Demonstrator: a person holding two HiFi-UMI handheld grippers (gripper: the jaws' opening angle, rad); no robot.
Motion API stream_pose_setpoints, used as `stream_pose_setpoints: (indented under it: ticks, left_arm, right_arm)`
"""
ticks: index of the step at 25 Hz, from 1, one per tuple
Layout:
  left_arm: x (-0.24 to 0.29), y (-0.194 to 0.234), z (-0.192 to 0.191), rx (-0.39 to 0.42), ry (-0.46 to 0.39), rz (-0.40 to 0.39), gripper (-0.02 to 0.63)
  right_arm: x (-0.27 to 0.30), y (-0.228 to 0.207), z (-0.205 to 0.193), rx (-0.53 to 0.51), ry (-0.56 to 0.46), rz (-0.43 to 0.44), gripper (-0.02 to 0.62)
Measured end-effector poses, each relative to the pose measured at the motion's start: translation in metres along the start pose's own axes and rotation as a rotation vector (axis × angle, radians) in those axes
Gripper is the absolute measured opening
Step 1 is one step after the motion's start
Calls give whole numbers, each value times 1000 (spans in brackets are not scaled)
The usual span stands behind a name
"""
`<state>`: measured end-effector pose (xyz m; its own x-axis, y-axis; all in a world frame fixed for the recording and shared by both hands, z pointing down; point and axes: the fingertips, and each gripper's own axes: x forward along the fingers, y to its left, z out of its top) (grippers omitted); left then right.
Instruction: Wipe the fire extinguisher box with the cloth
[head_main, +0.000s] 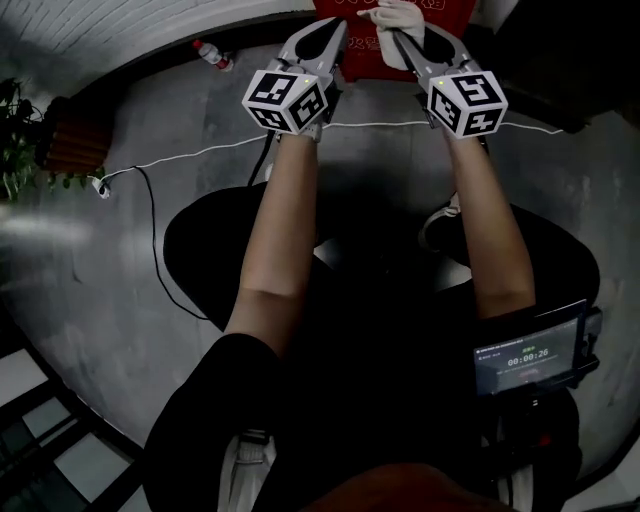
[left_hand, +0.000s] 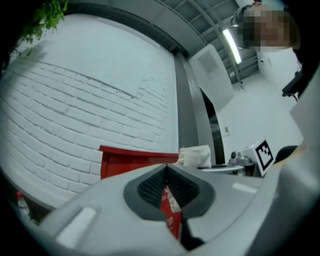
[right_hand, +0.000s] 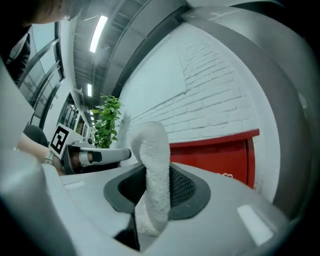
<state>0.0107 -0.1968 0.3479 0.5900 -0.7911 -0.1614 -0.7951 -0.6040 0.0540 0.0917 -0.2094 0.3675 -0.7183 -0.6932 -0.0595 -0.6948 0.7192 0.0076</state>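
A white brick wall (left_hand: 75, 100) backs the red fire extinguisher box (head_main: 362, 55) straight ahead of me. A plant (head_main: 18, 135) stands well left of the box, a white cable (head_main: 200, 152) crosses the floor before it, and a bottle (head_main: 212, 55) lies nearer its left. My left gripper (left_hand: 166, 167), clenched and empty, points at the box front. My right gripper (head_main: 395, 35) clamps the white cloth (right_hand: 152, 165) by the box's top edge.

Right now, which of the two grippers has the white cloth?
The right gripper: its jaws are shut on the white cloth. The left gripper carries no cloth.
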Motion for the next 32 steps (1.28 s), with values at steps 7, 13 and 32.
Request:
stream_pose_setpoints:
  ticks: [7, 13, 32]
  left_arm:
    - [-24, -28, 20, 17, -10, -65, 2]
    - [-14, -48, -3, -8, 28, -130, 2]
    - [-5, -46, -31, -30, 86, -100, 2]
  right_arm:
    - [-34, 21, 28, 4, -40, 41, 103]
    - [-41, 16, 19, 1, -33, 21, 103]
    - [-37, 24, -5, 15, 6, 34, 103]
